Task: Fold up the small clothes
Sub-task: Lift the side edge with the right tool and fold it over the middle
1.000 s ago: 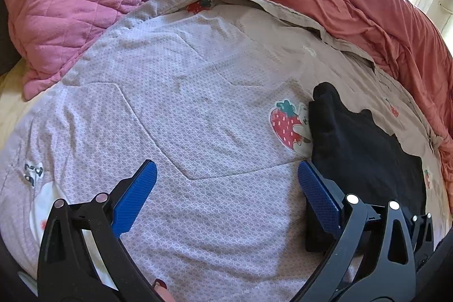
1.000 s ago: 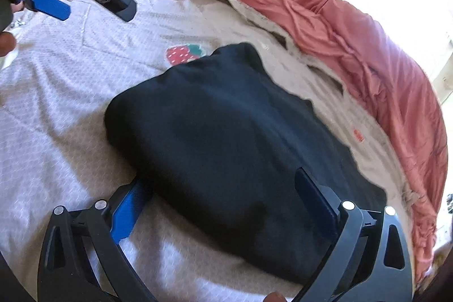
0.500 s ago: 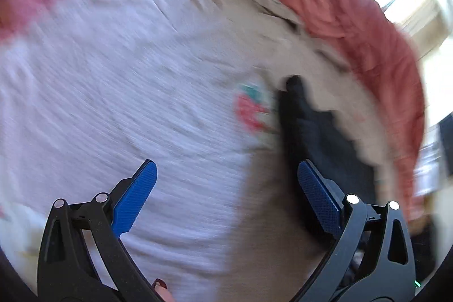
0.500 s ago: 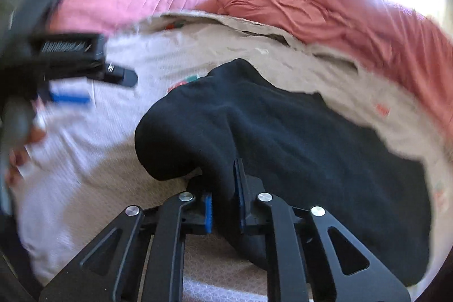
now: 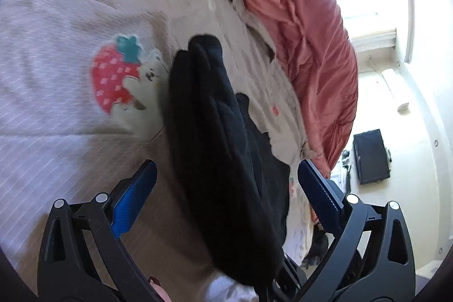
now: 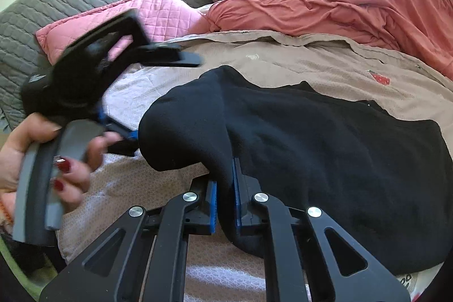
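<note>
One black garment (image 6: 325, 137) lengthwise ahead, right tool (image 6: 225, 197) pinching

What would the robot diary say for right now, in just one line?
task: fold small clothes | right gripper: shut on black garment, edge lifted | left gripper: open, around garment | surface: bed cover

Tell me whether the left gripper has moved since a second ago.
Yes. The left gripper swung right from over the strawberry print and now straddles the black garment.

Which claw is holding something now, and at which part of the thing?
The right claw is shut on the black garment, pinching a fold at its near edge. The left claw is open, holding nothing.
</note>
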`<state>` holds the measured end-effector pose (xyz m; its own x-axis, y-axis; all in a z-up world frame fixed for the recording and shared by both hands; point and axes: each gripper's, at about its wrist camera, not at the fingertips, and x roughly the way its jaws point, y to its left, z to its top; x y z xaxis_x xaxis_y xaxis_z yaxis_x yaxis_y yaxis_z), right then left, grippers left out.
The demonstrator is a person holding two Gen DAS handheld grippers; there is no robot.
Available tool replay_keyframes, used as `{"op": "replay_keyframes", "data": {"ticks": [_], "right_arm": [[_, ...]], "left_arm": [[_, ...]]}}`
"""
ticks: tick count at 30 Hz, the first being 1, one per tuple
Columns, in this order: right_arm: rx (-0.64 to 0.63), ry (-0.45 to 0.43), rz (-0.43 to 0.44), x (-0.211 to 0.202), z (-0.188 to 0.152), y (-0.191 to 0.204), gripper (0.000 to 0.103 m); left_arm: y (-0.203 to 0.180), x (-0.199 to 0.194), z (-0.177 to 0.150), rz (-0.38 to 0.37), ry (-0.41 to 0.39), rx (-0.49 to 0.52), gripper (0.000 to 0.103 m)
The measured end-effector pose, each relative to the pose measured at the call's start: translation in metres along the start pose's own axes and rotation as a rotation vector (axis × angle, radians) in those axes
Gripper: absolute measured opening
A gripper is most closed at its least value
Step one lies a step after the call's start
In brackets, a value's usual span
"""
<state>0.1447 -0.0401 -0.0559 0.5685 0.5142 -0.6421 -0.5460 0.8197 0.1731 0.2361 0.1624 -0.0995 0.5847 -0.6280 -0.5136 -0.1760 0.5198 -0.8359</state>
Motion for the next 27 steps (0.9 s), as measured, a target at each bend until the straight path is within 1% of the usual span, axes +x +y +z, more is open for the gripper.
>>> {"op": "replay_keyframes", "data": {"ticks": [1, 2, 3, 4, 6, 7, 8, 9, 10, 12, 15, 19, 21, 23, 25, 27], "right_arm": [[-0.002, 0.004, 0.001, 0.001, 0.0, 0.0, 0.008], [-0.007, 0.007, 0.0, 0.001, 0.0, 0.0, 0.008], [-0.008, 0.009, 0.001, 0.002, 0.0, 0.0, 0.008], [-0.01, 0.011, 0.003, 0.003, -0.001, -0.001, 0.008], [-0.003, 0.008, 0.005, 0.002, -0.001, -0.004, 0.008], [0.001, 0.006, 0.006, 0.002, -0.001, -0.005, 0.008], [0.01, 0.001, 0.006, 0.0, -0.001, -0.008, 0.008], [0.02, -0.005, 0.005, -0.003, 0.0, -0.01, 0.008], [0.034, -0.013, 0.007, -0.007, 0.0, -0.015, 0.008], [0.054, -0.029, 0.004, -0.016, 0.002, -0.022, 0.008], [0.071, -0.062, -0.013, -0.036, 0.004, -0.033, 0.008], [0.126, -0.105, -0.041, -0.067, 0.003, -0.057, 0.008], [0.165, -0.122, -0.059, -0.084, 0.0, -0.074, 0.008], [0.2, -0.137, -0.082, -0.102, -0.006, -0.092, 0.008], [0.231, -0.135, -0.103, -0.111, -0.013, -0.106, 0.008], [0.304, -0.111, -0.108, -0.117, -0.026, -0.124, 0.008]], "left_arm": [[-0.002, 0.007, 0.002, 0.018, 0.011, 0.003, 0.092], [-0.003, 0.013, 0.005, 0.025, 0.02, 0.005, 0.086], [-0.004, 0.016, 0.006, 0.017, 0.024, 0.007, 0.068], [-0.008, 0.021, 0.006, 0.023, 0.031, 0.013, 0.06], [-0.018, 0.024, 0.004, 0.092, 0.036, 0.052, 0.042], [-0.025, 0.024, 0.002, 0.124, 0.028, 0.082, 0.037], [-0.03, 0.024, 0.001, 0.143, 0.019, 0.097, 0.027], [-0.034, 0.023, -0.001, 0.149, 0.014, 0.106, 0.025], [-0.042, 0.022, -0.002, 0.153, 0.006, 0.116, 0.025], [-0.062, 0.023, -0.006, 0.156, -0.004, 0.156, 0.022], [-0.091, 0.025, -0.011, 0.143, -0.007, 0.207, 0.018], [-0.14, 0.038, -0.026, 0.136, 0.012, 0.287, 0.018], [-0.168, 0.053, -0.039, 0.135, 0.037, 0.33, 0.018], [-0.185, 0.065, -0.048, 0.148, 0.057, 0.365, 0.018], [-0.205, 0.091, -0.062, 0.187, 0.094, 0.407, 0.018], [-0.215, 0.114, -0.073, 0.219, 0.133, 0.422, 0.018]]}}
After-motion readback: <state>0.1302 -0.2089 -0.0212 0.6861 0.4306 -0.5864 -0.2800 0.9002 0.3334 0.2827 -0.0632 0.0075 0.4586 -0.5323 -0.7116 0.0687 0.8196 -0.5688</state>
